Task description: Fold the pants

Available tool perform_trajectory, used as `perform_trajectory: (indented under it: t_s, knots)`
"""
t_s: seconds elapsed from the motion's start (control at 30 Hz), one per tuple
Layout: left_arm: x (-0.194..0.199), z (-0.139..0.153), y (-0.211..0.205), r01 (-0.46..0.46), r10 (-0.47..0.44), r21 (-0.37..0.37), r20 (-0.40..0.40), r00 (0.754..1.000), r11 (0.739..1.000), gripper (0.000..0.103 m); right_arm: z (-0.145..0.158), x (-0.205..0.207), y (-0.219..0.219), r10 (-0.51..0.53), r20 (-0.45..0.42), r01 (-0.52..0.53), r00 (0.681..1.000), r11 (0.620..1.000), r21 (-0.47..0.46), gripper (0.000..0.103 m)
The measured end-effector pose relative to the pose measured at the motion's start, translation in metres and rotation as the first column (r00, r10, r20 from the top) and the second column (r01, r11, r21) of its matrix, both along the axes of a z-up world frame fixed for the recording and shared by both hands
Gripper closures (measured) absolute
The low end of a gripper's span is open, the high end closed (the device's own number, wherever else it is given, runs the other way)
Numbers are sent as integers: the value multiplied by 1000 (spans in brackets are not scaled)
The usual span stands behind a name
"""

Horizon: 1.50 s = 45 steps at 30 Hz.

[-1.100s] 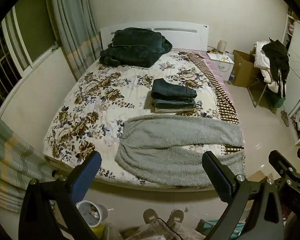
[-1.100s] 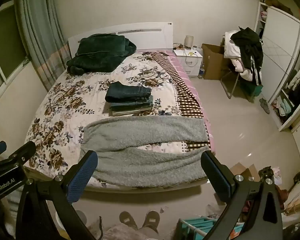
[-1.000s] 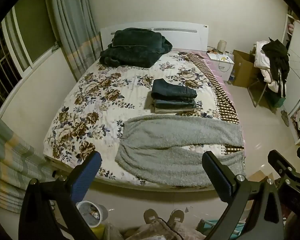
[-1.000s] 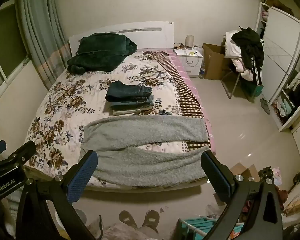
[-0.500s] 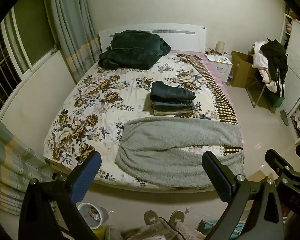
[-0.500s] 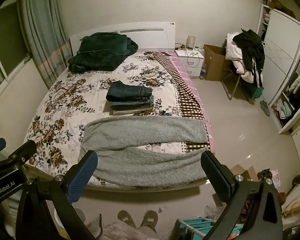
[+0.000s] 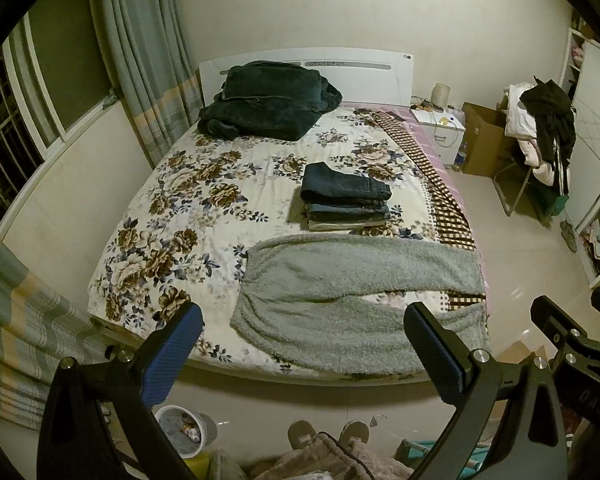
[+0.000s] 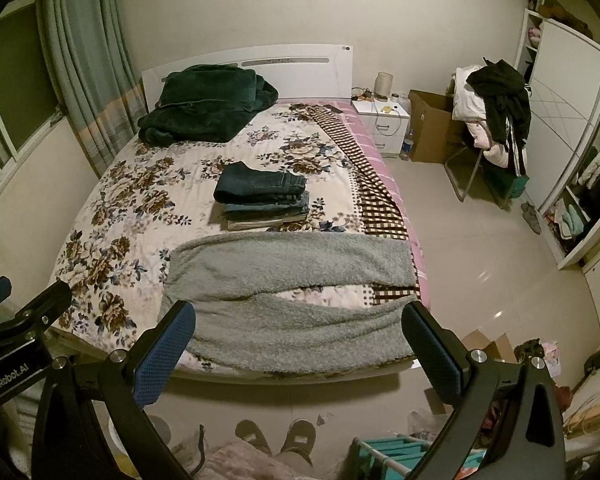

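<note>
Grey fleece pants lie spread flat across the near end of the floral bed, legs pointing right, the near leg hanging over the bed edge; they also show in the right wrist view. My left gripper is open and empty, held well back from the bed above the floor. My right gripper is open and empty, also back from the bed edge. Neither touches the pants.
A stack of folded jeans sits mid-bed behind the pants. A dark green blanket lies at the headboard. A nightstand, a cardboard box and a chair heaped with clothes stand at right. A bin stands by my feet.
Both views have drifted slightly, the bed sitting a touch lower in frame. The pants and the grippers' openings are unchanged.
</note>
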<state>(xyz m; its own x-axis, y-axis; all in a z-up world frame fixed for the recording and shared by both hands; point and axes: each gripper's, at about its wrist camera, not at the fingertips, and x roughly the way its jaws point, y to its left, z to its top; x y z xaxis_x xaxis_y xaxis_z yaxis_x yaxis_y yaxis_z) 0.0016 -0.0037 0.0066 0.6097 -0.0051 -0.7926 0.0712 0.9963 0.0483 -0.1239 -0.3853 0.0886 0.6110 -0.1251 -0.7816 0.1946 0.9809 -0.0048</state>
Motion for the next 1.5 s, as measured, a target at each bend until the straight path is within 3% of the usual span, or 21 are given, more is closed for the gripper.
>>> perform_trajectory:
  t_s: [1.5]
  knots:
    - [-3,6,-2,-3,3,-3,3,1000,1000,0,-1,-5,9,10,3,-10,1000,1000,2,0]
